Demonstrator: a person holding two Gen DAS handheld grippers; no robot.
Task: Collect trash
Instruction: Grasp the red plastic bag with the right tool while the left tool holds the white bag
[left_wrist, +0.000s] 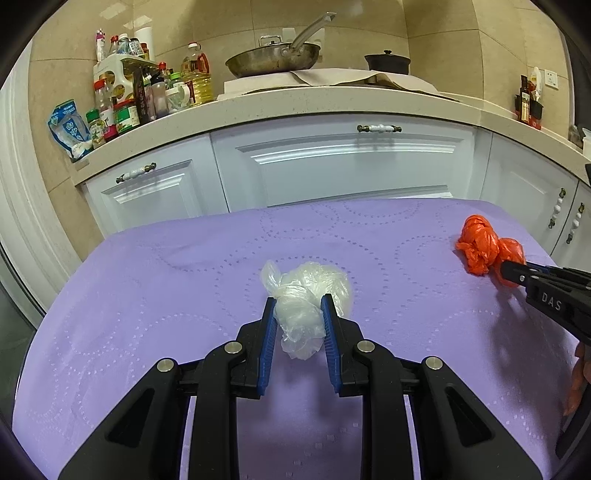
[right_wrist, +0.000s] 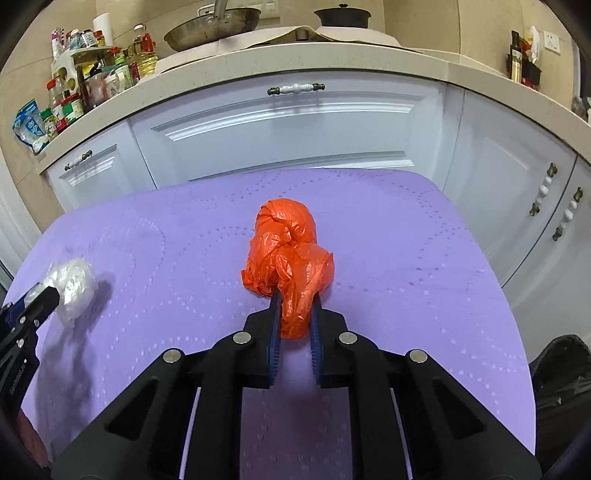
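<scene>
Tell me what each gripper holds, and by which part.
Left gripper: clear plastic bag, pinched at its near end. Right gripper: orange plastic bag, pinched at its near loose end.

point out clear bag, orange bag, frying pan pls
clear bag (left_wrist: 310, 295), left wrist view, crumpled middle between the pads
orange bag (right_wrist: 291, 258), right wrist view, bunched middle above the pads
frying pan (left_wrist: 273, 59), left wrist view, inside of the bowl

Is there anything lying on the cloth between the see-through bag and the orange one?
No. Between the crumpled clear plastic bag and the knotted orange plastic bag only bare purple dotted tablecloth shows, in both wrist views.
</scene>
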